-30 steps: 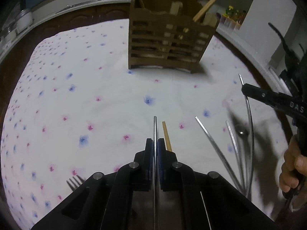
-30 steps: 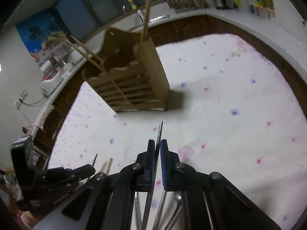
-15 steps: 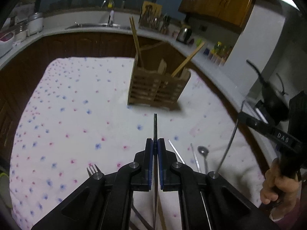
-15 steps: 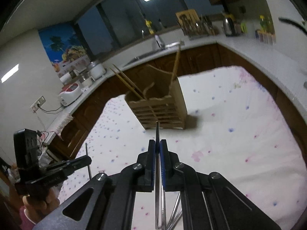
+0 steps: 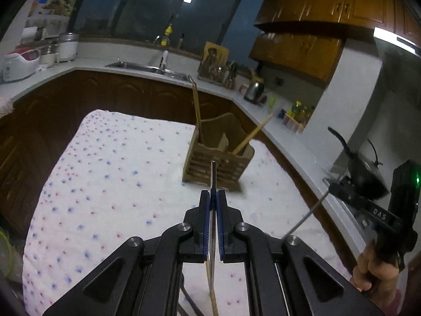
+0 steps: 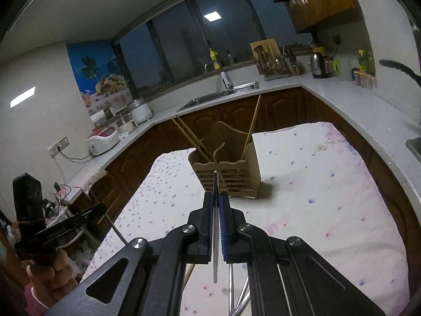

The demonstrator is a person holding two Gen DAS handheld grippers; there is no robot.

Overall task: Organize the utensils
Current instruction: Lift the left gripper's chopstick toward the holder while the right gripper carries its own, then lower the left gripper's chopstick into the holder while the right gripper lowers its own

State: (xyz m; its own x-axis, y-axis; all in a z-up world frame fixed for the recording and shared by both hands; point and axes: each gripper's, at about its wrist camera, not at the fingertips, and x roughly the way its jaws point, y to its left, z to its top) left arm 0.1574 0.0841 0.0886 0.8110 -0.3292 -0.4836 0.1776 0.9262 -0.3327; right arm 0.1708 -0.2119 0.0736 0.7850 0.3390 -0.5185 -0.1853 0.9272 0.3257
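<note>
Two metal utensils are in play, one per gripper. We see the left gripper clamped on a thin metal utensil at centre frame; its tip pokes just past the fingertips and overlaps the wooden caddy behind it in the picture, though we can't tell depth, and the caddy looks well apart from the tips. The shaft runs back between the fingers toward bottom centre. Below it a wooden chopstick lies on the cloth, not gripped.

Right gripper is likewise closed on a second metal utensil, held edge-on at frame centre, tip just ahead of the pads and lined up in the picture with the caddy's slatted front. Its lower end hangs free below the fingers. More metal utensils lie on the cloth at bottom centre, partly hidden by the gripper body.

In the left view, the right gripper sits at the right edge with its utensil slanting down-left. In the right view, the left gripper sits at lower left.

The caddy stands upright on the floral tablecloth, upper middle, with chopsticks leaning out of its compartments. Behind it is the countertop.
</note>
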